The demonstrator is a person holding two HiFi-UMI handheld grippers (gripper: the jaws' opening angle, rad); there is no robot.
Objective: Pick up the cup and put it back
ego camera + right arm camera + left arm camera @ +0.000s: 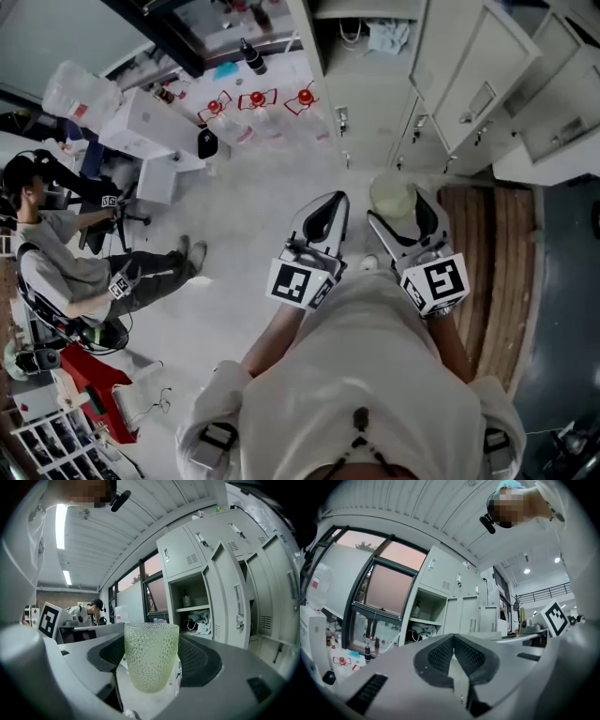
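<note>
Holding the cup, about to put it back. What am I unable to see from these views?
Where it goes back: no resting surface shows below the cup in any view; the person's torso fills the head view's lower part.
Cup's bottom: head view, hidden between the right gripper's jaws.
Cup's contents: right gripper view, dimpled wall blurs the inside.
Items on the locker shelf: right gripper view, too small.

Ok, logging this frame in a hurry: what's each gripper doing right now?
Left gripper: closed, nothing between its jaws.
Right gripper: closed on the green dimpled cup, which is upright.
</note>
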